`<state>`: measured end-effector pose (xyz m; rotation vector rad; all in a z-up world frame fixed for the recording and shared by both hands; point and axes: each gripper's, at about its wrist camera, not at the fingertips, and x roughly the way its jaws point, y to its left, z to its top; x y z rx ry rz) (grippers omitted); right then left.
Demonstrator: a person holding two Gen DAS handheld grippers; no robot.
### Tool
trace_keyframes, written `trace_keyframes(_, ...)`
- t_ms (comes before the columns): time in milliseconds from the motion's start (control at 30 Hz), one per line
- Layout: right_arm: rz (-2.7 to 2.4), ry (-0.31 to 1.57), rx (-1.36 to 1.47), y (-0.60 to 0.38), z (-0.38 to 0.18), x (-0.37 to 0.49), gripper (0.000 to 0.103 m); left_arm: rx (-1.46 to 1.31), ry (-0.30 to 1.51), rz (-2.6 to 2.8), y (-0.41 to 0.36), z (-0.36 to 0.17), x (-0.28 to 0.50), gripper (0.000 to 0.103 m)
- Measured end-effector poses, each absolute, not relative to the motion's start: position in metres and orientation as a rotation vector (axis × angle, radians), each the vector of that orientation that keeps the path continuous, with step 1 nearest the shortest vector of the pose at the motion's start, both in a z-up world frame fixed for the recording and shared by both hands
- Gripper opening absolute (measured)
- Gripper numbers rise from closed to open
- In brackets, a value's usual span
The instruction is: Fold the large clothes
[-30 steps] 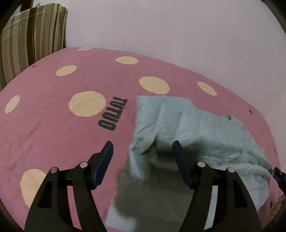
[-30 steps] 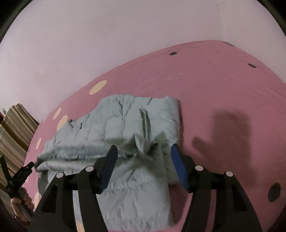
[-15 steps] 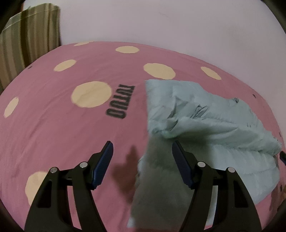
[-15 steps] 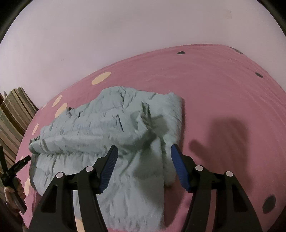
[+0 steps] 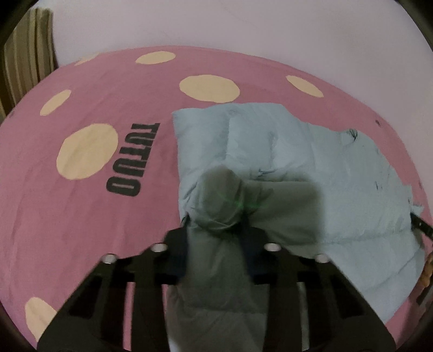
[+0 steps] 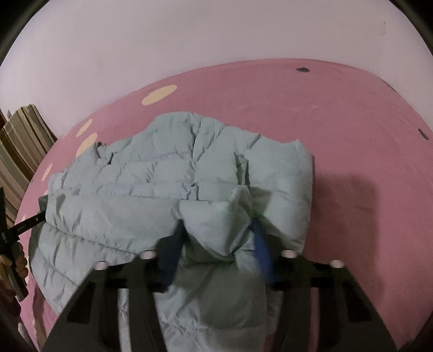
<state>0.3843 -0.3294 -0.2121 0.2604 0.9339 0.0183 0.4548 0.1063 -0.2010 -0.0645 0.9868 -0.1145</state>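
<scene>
A pale blue-green quilted puffer jacket [image 5: 311, 168] lies partly folded on a pink bedsheet [image 5: 81, 216]. My left gripper [image 5: 216, 235] points down at the jacket's near left edge. Its jaws are closing and a bunched fold of jacket fills the gap between them. In the right wrist view the jacket [image 6: 151, 189] spreads to the left. My right gripper [image 6: 216, 238] is at the jacket's near right part, jaws closing, with a puffed fold pinched between its blue pads [image 6: 261, 251]. The layers under both folds are hidden.
The pink sheet carries cream dots and black lettering [image 5: 124, 159]. A pale wall [image 5: 243, 24] runs behind the bed. Striped fabric [image 6: 24, 151] stands at the far left. A hand [image 6: 19, 266] holding the other tool shows at the left edge. Bare sheet [image 6: 365, 162] lies to the right.
Both grippers have come down and forward onto the jacket. Their jaws have narrowed from wide apart to pinching folds of fabric, which now bunch up between the fingers.
</scene>
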Motion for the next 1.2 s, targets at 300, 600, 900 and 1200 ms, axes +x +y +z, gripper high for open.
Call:
trace_keyframes(300, 0.004, 0.848, 0.254, -0.321, -0.191, 0.358, 0.009, -0.015, 0.881, -0.071, 0.099, -0.176, 0.427, 0.004)
trace_keyframes(600, 0.006, 0.701, 0.220, -0.316, -0.130, 0.343, 0.007, -0.037, 0.757, -0.043, 0.101, -0.121, 0.414, 0.004)
trace_keyframes(900, -0.034, 0.641, 0.211, -0.322, -0.100, 0.411, 0.007, -0.002, 0.701, 0.020, 0.084, -0.089, 0.485, 0.003)
trace_keyframes(1200, -0.068, 0.782, 0.187, -0.322, -0.159, 0.492, 0.007, 0.103, 0.818, 0.111, 0.064, -0.157, 0.559, 0.003)
